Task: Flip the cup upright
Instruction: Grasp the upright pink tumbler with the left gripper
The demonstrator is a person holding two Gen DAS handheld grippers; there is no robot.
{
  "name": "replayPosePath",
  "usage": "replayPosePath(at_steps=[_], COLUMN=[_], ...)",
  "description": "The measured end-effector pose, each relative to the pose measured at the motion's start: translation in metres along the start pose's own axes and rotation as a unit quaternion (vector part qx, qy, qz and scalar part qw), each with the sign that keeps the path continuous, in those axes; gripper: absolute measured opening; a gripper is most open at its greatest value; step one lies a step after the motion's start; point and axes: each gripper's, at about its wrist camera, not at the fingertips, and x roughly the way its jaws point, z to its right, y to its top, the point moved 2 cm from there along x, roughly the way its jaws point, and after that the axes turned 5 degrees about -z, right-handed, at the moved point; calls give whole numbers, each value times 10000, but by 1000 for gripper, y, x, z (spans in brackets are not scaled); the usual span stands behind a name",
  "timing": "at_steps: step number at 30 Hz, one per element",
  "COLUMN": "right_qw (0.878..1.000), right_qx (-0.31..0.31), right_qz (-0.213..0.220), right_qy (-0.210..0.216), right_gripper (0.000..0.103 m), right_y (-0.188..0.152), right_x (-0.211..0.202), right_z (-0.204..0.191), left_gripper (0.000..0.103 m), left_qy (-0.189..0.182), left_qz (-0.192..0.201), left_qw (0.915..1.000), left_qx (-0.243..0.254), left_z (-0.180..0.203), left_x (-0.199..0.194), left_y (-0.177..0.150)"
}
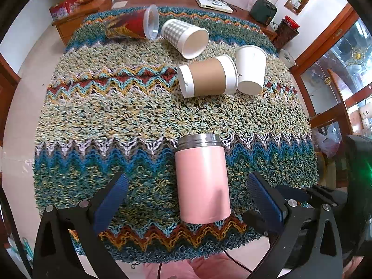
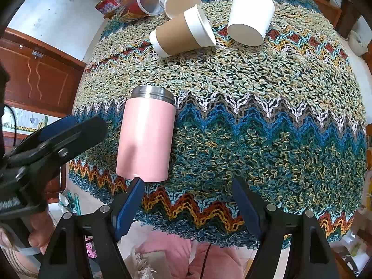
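A pink metal cup (image 1: 201,181) with a steel rim lies on its side on the woven cloth, steel mouth pointing away. My left gripper (image 1: 186,193) is open, its blue pads on either side of the cup's base end without touching. In the right wrist view the pink cup (image 2: 147,137) lies left of centre. My right gripper (image 2: 186,197) is open and empty, just right of and below the cup's base. The left gripper's finger (image 2: 69,127) shows at the left edge there.
Further back lie a brown-sleeved paper cup (image 1: 208,76), a white paper cup (image 1: 251,69) mouth down, a checked cup (image 1: 184,37) and a clear-rimmed red cup (image 1: 137,24). The knitted cloth (image 1: 116,116) covers the round table; its near edge is close to both grippers.
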Motion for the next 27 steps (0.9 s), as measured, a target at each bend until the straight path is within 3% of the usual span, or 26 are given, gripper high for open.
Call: replayPosePath(at_steps=[7, 19, 23, 27], right_qw=[9999, 9999, 9999, 9999], right_qx=[-86, -36, 24, 53], right_qz=[103, 116, 99, 79], right_qy=[-100, -7, 47, 85], right_gripper=[78, 78, 78, 78], right_y=[-2, -7, -15, -20], right_x=[2, 11, 13, 16], right_z=[-2, 6, 12, 19], left_gripper=[102, 102, 80, 79], left_qy=[-63, -147, -64, -62], left_qz=[-270, -1054, -1248, -1420], left_qw=[9996, 9941, 9919, 9891], left_qx=[37, -208, -236, -374], left_z=[9, 15, 19, 21], left_x=[30, 80, 89, 96], left_y=[6, 7, 5, 3])
